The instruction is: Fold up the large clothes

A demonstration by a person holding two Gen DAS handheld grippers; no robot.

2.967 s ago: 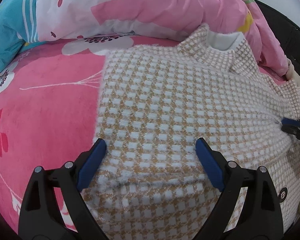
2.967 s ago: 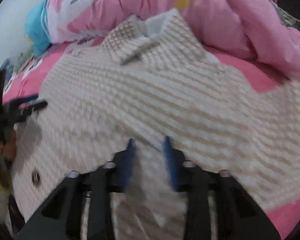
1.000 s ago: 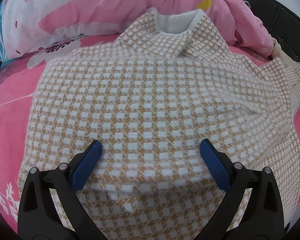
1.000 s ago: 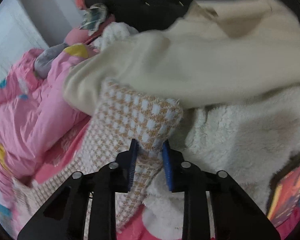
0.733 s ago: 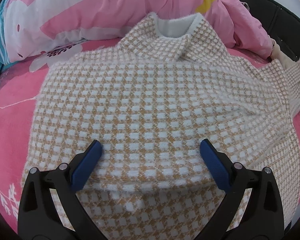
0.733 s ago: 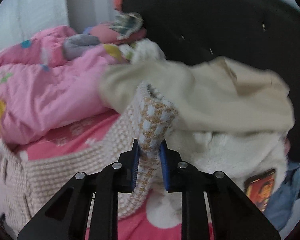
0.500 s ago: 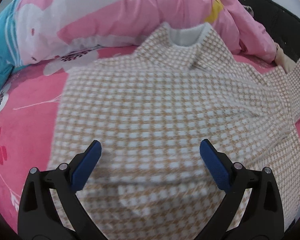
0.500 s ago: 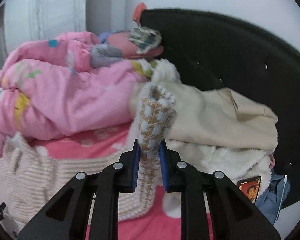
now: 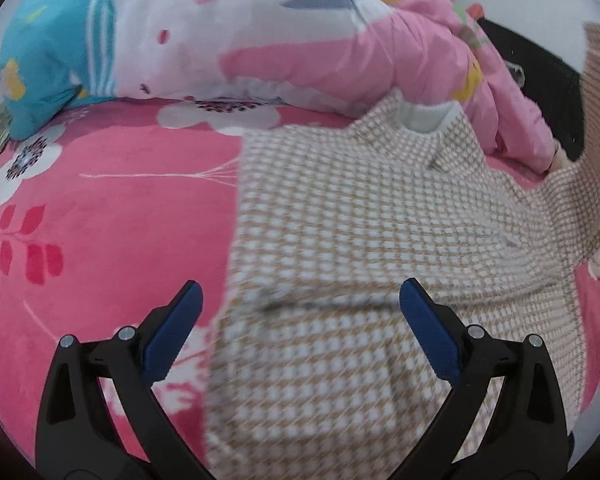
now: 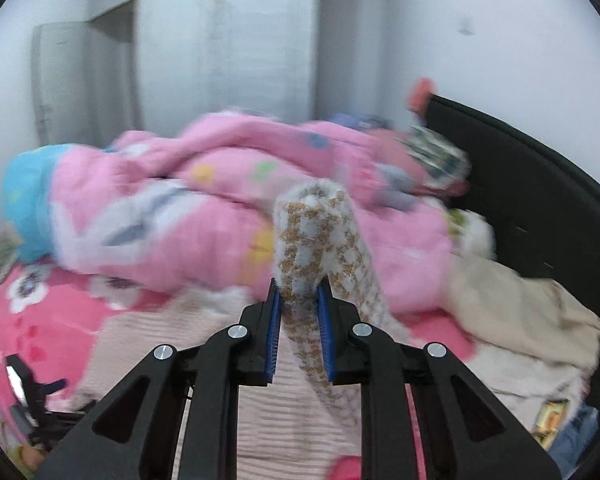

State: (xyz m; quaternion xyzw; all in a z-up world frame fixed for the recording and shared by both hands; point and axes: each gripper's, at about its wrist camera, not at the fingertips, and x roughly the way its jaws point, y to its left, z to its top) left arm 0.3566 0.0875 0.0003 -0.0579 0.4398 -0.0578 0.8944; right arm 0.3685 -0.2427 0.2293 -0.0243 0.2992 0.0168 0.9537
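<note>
Right wrist view: right gripper (image 10: 299,300) is pinching the sweater (image 9: 360,216) sleeve (image 10: 320,240), jaws having just been closing; left gripper (image 9: 300,300) is hovering wide open, holding nothing.

Even, soft indoor light with no hard shadows or glare. Both fisheye views bend strongly toward dark rounded corners. Motion blur smears the lower centre and the right view's left half.

text: none legible | labels: none | numbers: none
</note>
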